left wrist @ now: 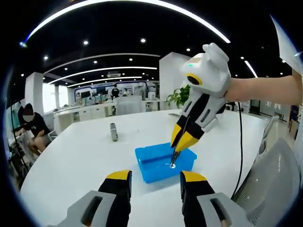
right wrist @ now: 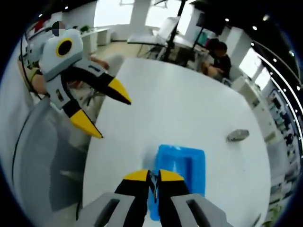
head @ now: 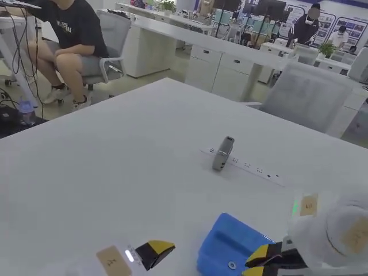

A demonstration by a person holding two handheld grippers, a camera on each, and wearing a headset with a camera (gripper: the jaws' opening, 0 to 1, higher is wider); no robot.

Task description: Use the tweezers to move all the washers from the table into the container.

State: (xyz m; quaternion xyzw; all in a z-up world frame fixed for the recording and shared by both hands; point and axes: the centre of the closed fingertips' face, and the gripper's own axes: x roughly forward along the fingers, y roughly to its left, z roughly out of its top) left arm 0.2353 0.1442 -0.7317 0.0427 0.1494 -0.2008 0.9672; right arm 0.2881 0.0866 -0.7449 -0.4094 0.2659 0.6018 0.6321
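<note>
Your right gripper (left wrist: 182, 143) clamps tweezers (left wrist: 174, 157), tip at washer (left wrist: 171, 165) inside blue container (left wrist: 150, 163); left gripper (left wrist: 156, 176) wide, empty; likely near done

Left gripper (right wrist: 112, 118), right gripper (left wrist: 182, 141): white rounded housings, black fingers (left wrist: 200, 108), yellow tips; right has green light (left wrist: 191, 65).

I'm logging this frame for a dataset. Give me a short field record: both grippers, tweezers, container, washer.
Container: blue, open-topped, on the white table
Washer: one, inside the container
Right gripper: shut on tweezers
Tweezers: tips down in the container, by the washer
Left gripper: open, empty, apart from the container
Farther back: small grey object on the table
</note>
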